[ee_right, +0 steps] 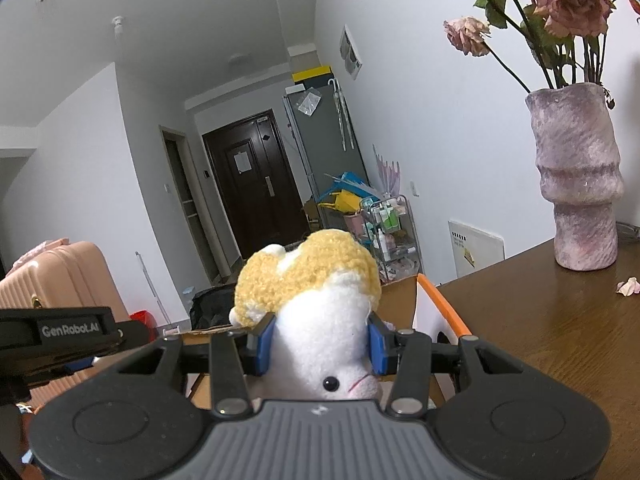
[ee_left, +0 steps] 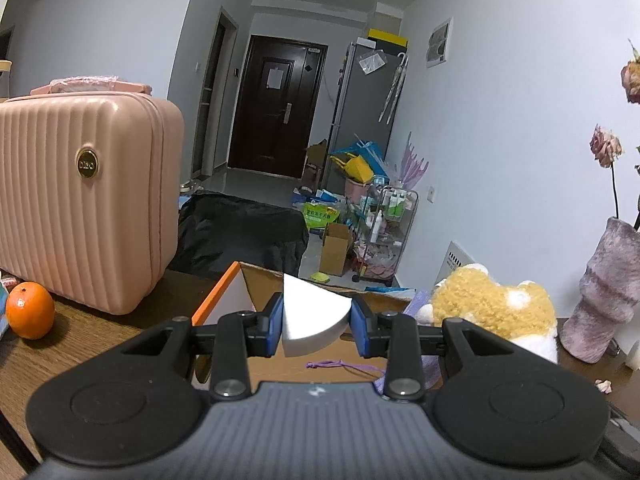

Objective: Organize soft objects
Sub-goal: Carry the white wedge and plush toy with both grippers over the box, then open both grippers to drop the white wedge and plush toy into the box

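My left gripper (ee_left: 318,326) is shut on a white wedge-shaped foam block (ee_left: 312,320), held over an open cardboard box (ee_left: 218,298) with an orange rim. A purple cord (ee_left: 340,365) lies on the box floor below. My right gripper (ee_right: 320,342) is shut on a plush toy (ee_right: 320,320) with a white body and yellow curly top; its blue pads (ee_right: 264,344) press both sides. The same plush toy (ee_left: 496,308) shows at the right of the left wrist view, beside the box. The box's orange rim (ee_right: 444,308) lies just behind the toy.
A pink ribbed suitcase (ee_left: 80,208) and an orange (ee_left: 30,310) stand left of the box on the brown table (ee_left: 120,344). A purple vase (ee_right: 580,184) with dried roses stands at the right. The left gripper's body (ee_right: 60,332) shows at the left edge.
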A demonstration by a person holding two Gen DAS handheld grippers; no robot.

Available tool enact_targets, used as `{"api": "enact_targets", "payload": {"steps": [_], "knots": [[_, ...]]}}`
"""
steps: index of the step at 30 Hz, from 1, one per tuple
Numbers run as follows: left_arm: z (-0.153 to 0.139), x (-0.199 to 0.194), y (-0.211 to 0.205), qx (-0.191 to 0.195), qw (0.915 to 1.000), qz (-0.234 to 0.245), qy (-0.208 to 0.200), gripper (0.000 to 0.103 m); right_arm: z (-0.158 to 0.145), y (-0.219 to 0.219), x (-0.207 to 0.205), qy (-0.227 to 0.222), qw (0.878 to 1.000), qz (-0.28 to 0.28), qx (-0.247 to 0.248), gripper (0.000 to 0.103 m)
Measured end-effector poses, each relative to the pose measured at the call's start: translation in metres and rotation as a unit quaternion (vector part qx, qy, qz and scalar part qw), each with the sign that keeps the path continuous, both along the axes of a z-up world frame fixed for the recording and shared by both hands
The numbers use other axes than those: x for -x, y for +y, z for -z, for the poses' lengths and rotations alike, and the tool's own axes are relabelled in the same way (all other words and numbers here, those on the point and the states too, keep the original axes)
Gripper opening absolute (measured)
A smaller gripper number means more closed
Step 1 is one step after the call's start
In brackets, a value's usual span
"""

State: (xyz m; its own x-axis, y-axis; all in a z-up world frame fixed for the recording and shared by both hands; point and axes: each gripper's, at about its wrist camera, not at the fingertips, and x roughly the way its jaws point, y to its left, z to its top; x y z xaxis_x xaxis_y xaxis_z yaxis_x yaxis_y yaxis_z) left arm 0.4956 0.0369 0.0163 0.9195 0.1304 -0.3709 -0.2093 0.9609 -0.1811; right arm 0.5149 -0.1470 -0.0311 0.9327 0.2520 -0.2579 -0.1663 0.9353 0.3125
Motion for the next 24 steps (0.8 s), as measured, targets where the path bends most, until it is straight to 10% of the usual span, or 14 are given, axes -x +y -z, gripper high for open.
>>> {"api": "enact_targets", "payload": {"steps": [10,12,18,24], "knots": [[0.007,-0.002,-0.002,-0.003,1.0000,0.007,0.003,0.037,0.003,-0.002,-0.004,0.020,1.000,0.003,0.005,0.048],[0.007,-0.001,0.000,0.000,1.0000,0.010,0.000,0.045,0.004,-0.003,-0.004,0.023,1.000,0.006,0.006,0.048],[0.006,0.004,0.004,-0.006,0.9998,-0.009,-0.018,0.103,0.003,-0.004,-0.001,0.022,0.999,0.022,0.009,0.098],[0.004,0.008,0.006,-0.002,0.9994,-0.025,-0.023,0.103,0.003,-0.005,-0.002,0.026,0.999,0.027,0.011,0.103]]}}
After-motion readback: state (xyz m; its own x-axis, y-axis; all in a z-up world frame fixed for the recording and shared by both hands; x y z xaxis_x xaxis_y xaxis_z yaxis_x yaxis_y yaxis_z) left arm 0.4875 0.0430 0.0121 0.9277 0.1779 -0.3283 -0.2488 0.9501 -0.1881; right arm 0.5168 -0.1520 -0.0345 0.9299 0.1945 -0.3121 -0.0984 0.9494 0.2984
